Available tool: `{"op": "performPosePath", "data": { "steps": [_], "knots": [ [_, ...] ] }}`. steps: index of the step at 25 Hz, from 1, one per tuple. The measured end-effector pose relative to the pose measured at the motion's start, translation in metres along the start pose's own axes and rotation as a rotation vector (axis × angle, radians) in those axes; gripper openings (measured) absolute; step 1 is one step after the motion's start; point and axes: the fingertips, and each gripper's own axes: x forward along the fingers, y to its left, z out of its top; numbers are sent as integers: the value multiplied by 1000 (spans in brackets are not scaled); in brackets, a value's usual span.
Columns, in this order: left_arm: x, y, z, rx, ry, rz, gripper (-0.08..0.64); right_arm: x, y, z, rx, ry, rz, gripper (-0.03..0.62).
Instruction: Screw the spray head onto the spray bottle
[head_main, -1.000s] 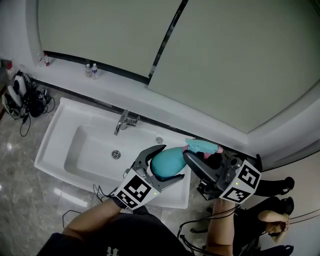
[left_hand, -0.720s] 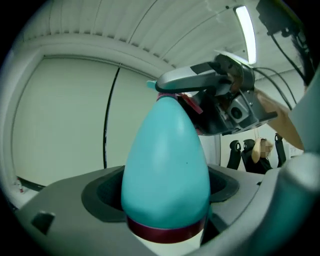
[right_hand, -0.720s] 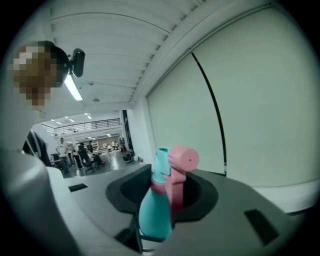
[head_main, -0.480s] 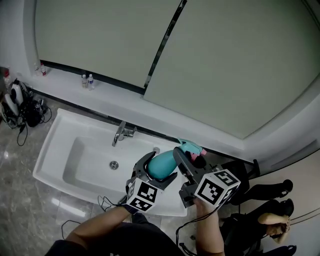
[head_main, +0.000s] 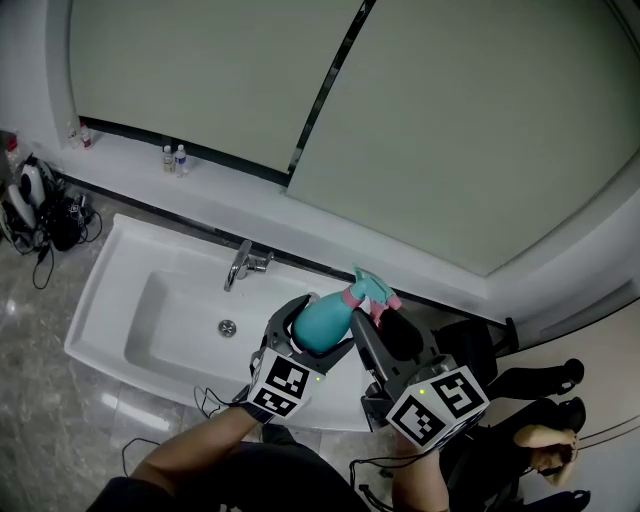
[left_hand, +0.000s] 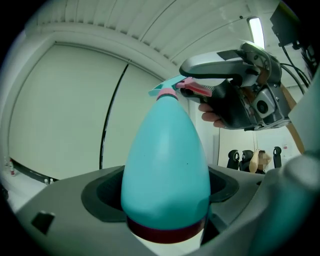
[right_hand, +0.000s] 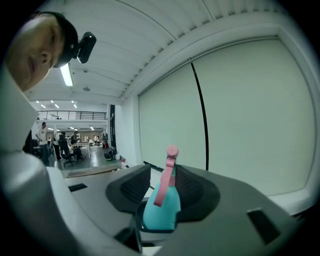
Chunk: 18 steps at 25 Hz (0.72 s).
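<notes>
My left gripper (head_main: 322, 324) is shut on the teal spray bottle (head_main: 322, 322), which lies tilted over the sink's near rim with its neck toward the upper right. In the left gripper view the spray bottle (left_hand: 165, 165) fills the space between the jaws of the left gripper (left_hand: 165, 205). The teal spray head (head_main: 368, 287) with its pink trigger sits at the bottle's neck. My right gripper (head_main: 380, 312) is shut on it. The right gripper view shows the spray head (right_hand: 162, 202) clamped in the right gripper (right_hand: 162, 192), pink trigger up. I cannot tell whether the thread is engaged.
A white sink (head_main: 110, 300) with a chrome faucet (head_main: 245, 262) lies below the grippers. Small bottles (head_main: 173, 157) stand on the ledge behind it. Cables and gear (head_main: 40, 215) lie at far left. Black chairs (head_main: 545, 385) stand at right.
The right gripper has swung in toward the bottle, its marker cube now nearer me. The spray head moved left to the bottle's neck. The left gripper with the bottle shifted slightly.
</notes>
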Motion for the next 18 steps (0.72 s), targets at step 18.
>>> {"op": "performPosePath", "data": {
  "steps": [18],
  "knots": [
    [-13,-18,32,-96,-150,-339,439,-42,41,26,-86,-107,263,141]
  ]
}}
